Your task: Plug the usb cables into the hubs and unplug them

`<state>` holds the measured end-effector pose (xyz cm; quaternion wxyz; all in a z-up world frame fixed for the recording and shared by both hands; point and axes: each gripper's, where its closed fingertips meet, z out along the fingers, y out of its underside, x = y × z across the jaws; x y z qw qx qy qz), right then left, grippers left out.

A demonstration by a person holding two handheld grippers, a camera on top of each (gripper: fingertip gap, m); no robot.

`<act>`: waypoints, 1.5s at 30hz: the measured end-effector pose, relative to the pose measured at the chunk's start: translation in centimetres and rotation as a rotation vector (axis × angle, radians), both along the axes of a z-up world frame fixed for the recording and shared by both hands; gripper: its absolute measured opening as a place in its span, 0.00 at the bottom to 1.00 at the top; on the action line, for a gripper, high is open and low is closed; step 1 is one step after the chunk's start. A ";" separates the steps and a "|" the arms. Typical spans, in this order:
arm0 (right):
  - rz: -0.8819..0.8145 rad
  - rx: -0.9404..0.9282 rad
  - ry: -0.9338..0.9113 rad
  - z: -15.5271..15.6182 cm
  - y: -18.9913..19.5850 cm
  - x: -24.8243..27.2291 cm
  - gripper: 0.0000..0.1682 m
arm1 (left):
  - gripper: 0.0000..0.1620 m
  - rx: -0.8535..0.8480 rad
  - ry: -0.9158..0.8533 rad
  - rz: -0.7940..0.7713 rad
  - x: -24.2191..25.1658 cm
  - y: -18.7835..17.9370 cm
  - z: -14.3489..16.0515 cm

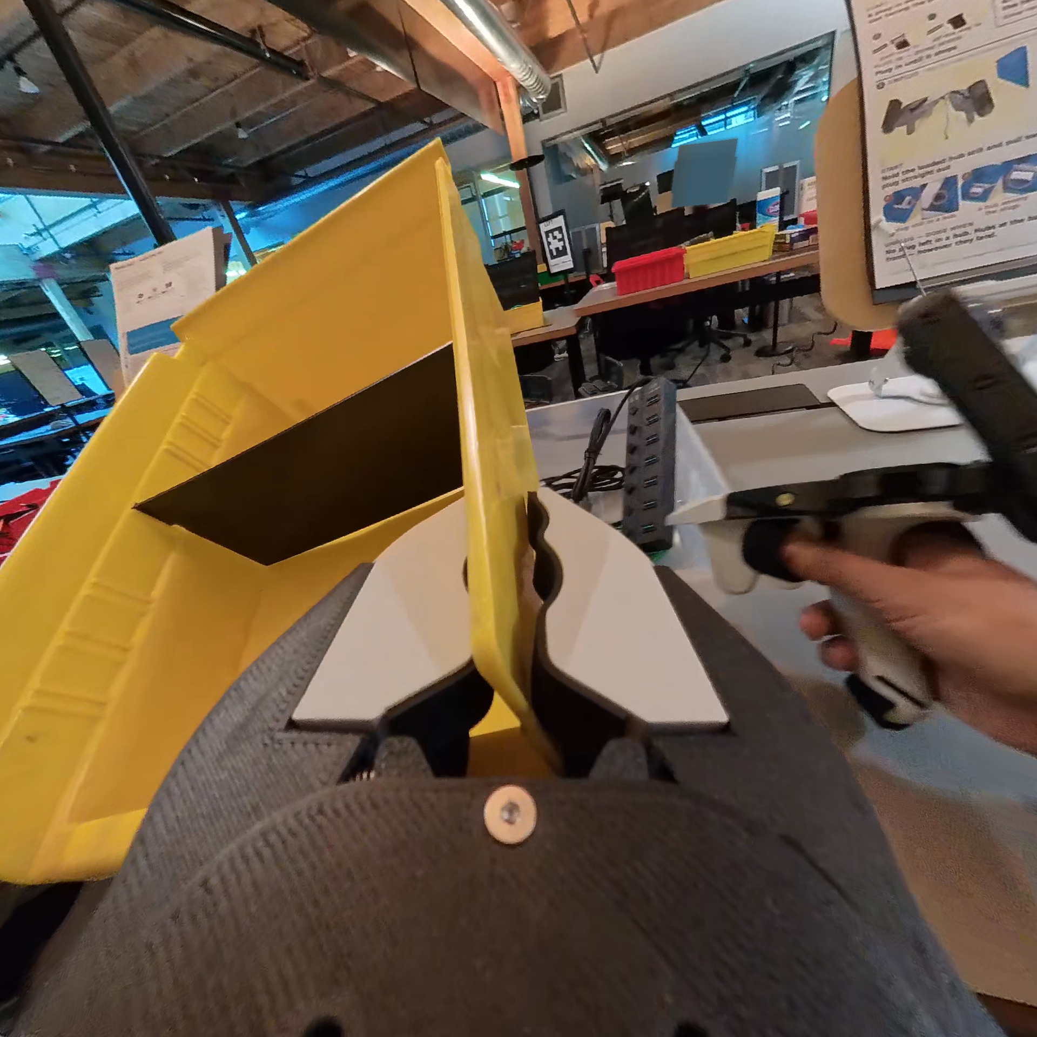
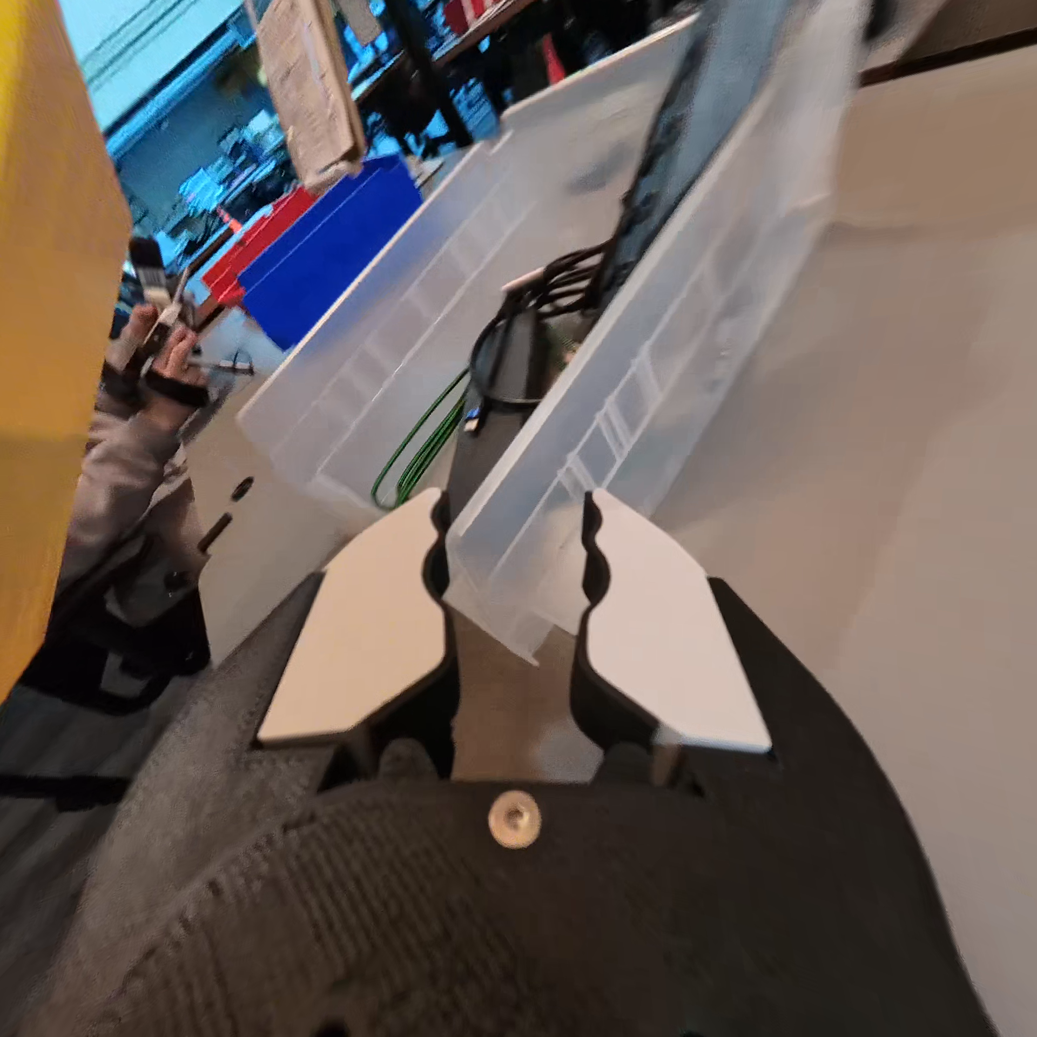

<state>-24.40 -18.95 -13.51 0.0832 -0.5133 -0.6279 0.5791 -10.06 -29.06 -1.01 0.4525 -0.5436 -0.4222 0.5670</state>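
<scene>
The left hand-held gripper (image 1: 499, 567) is pinching the side wall of a tilted yellow bin (image 1: 314, 393), filling the left half of the frame. The right hand-held gripper (image 2: 513, 567) is standing spread around the corner of a clear bin (image 2: 645, 359), not yet closing on it. Inside, at the frame centre, the dark hub (image 2: 651, 185) and coiled usb cables (image 2: 555, 280) are lying. If the clear bin is tipping while loosely held, the wall may be slipping out and the hub sliding onto the bench (image 2: 898, 393).
</scene>
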 end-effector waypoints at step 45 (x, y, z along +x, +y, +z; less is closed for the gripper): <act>-0.193 -0.075 0.145 4.1 39.4 19.6 0.26 | 0.05 -0.198 -0.247 -0.985 4.0 46.9 -11.0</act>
